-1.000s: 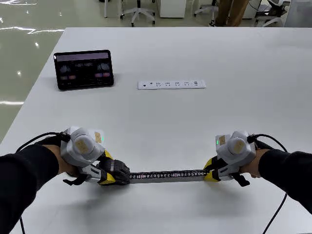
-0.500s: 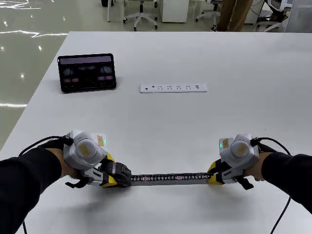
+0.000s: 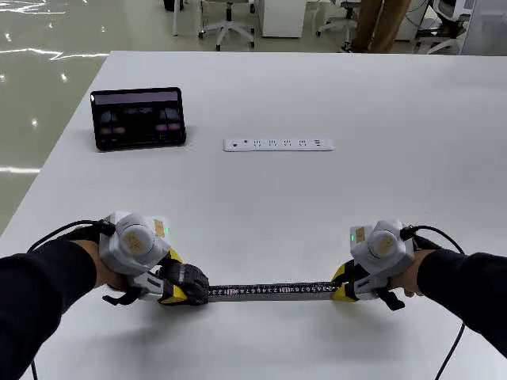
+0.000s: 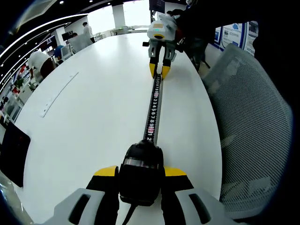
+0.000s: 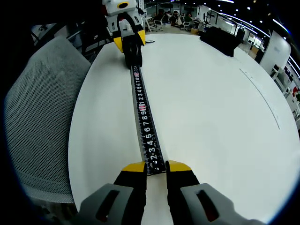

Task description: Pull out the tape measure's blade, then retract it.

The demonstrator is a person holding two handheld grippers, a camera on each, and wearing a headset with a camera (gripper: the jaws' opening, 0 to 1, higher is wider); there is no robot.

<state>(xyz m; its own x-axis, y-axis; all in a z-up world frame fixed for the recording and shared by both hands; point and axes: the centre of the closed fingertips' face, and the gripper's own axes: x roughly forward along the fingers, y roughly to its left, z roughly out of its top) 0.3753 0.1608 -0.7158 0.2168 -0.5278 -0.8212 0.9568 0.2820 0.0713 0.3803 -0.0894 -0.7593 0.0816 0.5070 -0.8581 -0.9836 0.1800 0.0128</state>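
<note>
Left gripper [image 4: 140,171]: clamped on the black, rounded plastic tape-measure case [image 3: 188,282], at the near edge of the white table [image 3: 317,206]. Right gripper [image 5: 157,168]: pinched narrow on the tip of the dark, numbered steel blade [image 5: 143,112]. Blade lies flat and straight between them, long axis left-to-right across me. To retract, I judge the right gripper must travel along that line toward the case.

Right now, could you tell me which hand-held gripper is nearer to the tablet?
Left. The left hand-held gripper holds the tape measure on the tablet's side; the right hand-held gripper holds the blade far to the right.
</note>
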